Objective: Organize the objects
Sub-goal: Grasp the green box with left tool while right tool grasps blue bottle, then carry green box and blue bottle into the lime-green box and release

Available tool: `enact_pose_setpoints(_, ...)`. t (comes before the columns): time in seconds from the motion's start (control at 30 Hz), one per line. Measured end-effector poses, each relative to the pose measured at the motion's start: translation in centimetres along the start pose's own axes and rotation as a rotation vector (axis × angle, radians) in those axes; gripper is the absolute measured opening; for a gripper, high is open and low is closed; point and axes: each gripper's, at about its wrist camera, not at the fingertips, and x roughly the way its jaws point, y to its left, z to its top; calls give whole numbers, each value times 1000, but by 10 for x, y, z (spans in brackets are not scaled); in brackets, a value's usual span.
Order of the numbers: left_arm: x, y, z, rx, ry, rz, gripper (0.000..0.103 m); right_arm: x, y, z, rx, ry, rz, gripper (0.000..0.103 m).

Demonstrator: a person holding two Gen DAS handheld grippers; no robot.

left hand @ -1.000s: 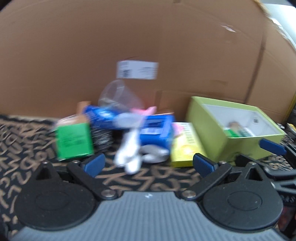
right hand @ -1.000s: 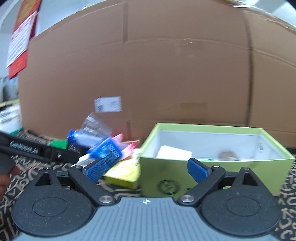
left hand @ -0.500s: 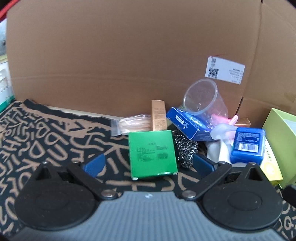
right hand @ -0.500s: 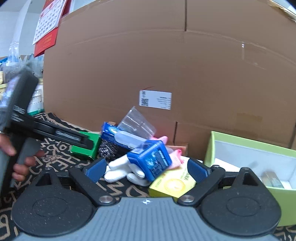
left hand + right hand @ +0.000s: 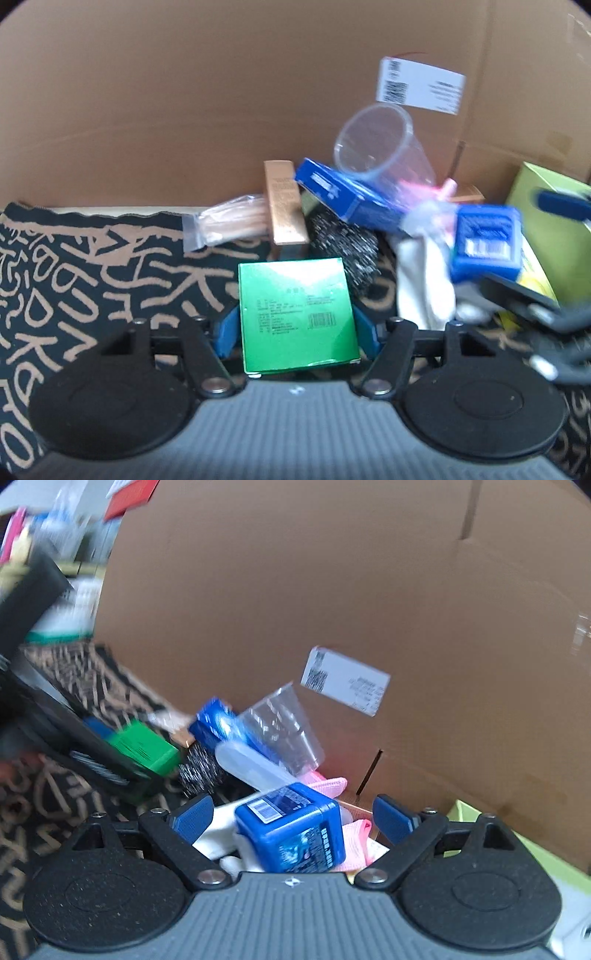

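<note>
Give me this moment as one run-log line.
left gripper: closing around green box | right gripper: open, blue box between its fingers, not gripped | lime-green bin: at right

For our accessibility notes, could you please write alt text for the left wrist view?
The left gripper is closing its blue pads around a flat green cardboard box on a black-and-tan patterned cloth. Behind lie a steel wool scourer, a clear plastic cup and a long blue carton.

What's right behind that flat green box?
Directly behind the flat green box sits a metal scouring ball, with a slim copper-coloured carton beside it. The box hides the ball's lower part and the patterned mat beneath.
</note>
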Motion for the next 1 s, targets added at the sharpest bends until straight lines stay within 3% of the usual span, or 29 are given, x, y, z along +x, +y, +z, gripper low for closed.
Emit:
enact_pose_setpoints(0.1,-10,-3,-3,30,6,-46,63,17,-1,0,-54,45,21,89)
enact_pose_setpoints(0.13,-11,-3,-3,39,9,-52,63,19,-1,-1,-52,66,35,73)
enact_pose_setpoints(0.2,-14,-4,-2,51,7,-43,62,13,-6,-1,1,77,45,63)
enact_pose_setpoints(0.37,-24,-7,-7,80,17,-87,61,-44,-23,-9,246,53,41,62)
enact_pose_setpoints(0.53,-32,-22,-16,150,17,-105,61,-97,-19,-46,340,90,78,62)
enact_pose_setpoints(0.63,-32,-32,-19,190,16,-97,71,-117,-19,-69,403,116,71,62)
enact_pose_setpoints(0.77,-24,-39,-19,207,30,-72,73,-127,-15,-81,412,138,79,66)
enact_pose_setpoints(0.87,-22,-39,-19,200,42,-83,64,-128,-16,-79,396,122,77,66)
enact_pose_setpoints(0.93,-22,-38,-19,196,43,-81,66,-126,-18,-77,391,112,79,66)
enact_pose_setpoints(1.0,-20,-39,-19,199,42,-65,74,-122,-17,-75,387,108,76,66)
